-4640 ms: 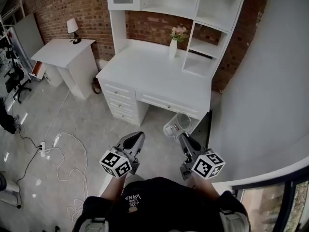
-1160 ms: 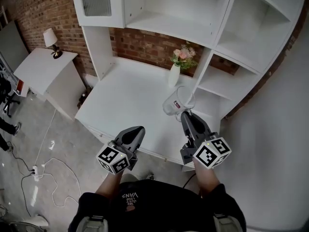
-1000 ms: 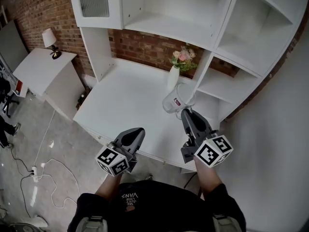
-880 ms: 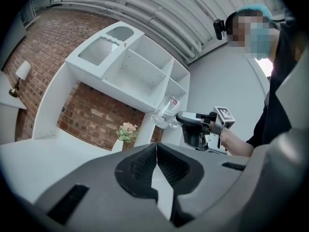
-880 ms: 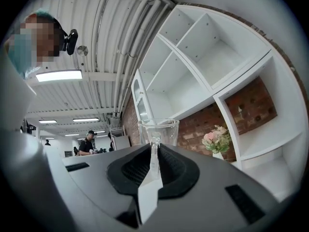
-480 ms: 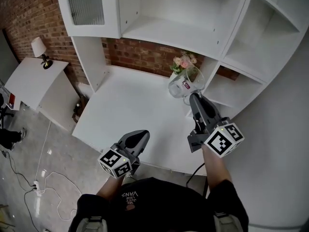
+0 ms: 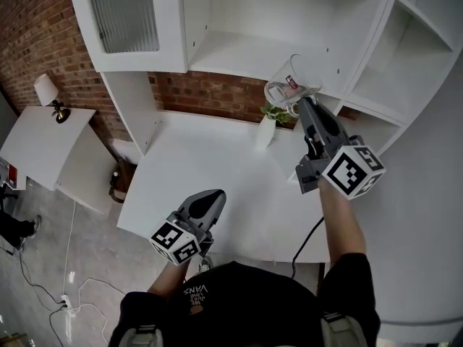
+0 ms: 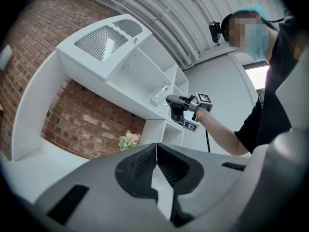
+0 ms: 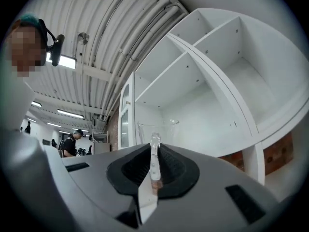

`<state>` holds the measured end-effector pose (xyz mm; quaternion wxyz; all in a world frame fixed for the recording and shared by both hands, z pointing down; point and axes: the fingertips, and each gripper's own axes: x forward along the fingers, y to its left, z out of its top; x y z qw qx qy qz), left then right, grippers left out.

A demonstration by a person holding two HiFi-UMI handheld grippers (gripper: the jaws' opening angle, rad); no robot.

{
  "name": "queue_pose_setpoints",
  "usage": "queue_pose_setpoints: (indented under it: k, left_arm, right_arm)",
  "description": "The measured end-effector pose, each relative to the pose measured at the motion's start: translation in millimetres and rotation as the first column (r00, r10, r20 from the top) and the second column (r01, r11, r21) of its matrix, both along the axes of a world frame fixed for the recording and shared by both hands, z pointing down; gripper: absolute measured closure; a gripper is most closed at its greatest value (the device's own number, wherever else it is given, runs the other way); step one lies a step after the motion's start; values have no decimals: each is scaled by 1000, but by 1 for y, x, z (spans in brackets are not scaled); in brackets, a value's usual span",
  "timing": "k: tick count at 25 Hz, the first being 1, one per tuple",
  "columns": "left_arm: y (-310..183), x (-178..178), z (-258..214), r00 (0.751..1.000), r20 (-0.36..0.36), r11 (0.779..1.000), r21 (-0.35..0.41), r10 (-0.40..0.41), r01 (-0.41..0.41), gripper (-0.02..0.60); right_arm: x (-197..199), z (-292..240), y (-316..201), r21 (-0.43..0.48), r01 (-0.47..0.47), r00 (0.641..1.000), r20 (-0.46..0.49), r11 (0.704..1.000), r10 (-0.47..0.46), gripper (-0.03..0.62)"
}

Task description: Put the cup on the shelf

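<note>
Your right tongs [image 7: 299, 107] clamp the clear glass cup [image 7: 288, 85] level with the shelf [image 7: 231, 55] for set-down, while your left tongs [image 7: 214, 196], pressed together and empty, hang aside over the table [image 7: 210, 161].

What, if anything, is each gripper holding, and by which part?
The right gripper pinches the clear glass cup by a thin part at its side, apparently the handle. The left gripper is shut, empty.

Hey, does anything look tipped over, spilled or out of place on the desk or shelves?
Nothing stands out. The only thing off level is the cup, gripped by the right gripper and held tilted up near the shelf. The flower vase stands upright on the desk, and no spill shows.
</note>
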<state>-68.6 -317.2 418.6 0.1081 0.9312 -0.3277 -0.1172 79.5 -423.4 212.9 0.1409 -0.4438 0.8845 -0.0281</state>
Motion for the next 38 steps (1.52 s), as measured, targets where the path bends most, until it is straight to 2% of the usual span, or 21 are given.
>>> queue_pose_setpoints:
  k: [6, 16, 27, 31, 38]
  left_arm:
    - [-14, -16, -3, 999, -11, 999, 5, 43, -43, 574]
    - [-32, -27, -4, 996, -33, 996, 12, 87, -87, 574]
    - [-42, -35, -8, 992, -49, 993, 27, 118, -117, 574]
    - [-42, -38, -8, 992, -44, 993, 28, 115, -114, 574]
    - [-48, -48, -5, 992, -54, 994, 26, 111, -110, 574]
  right_arm:
    - [-16, -19, -34, -2, -61, 996, -67, 998, 61, 565]
    - [-39, -19, -70, -92, -69, 985, -166, 993, 53, 565]
    - [-67, -23, -99, -154, -72, 933, -358, 985, 12, 563]
    - [-72, -24, -107, -174, -74, 925, -380, 982, 2, 563]
    - [-83, -23, -125, -218, -69, 931, -364, 974, -16, 563]
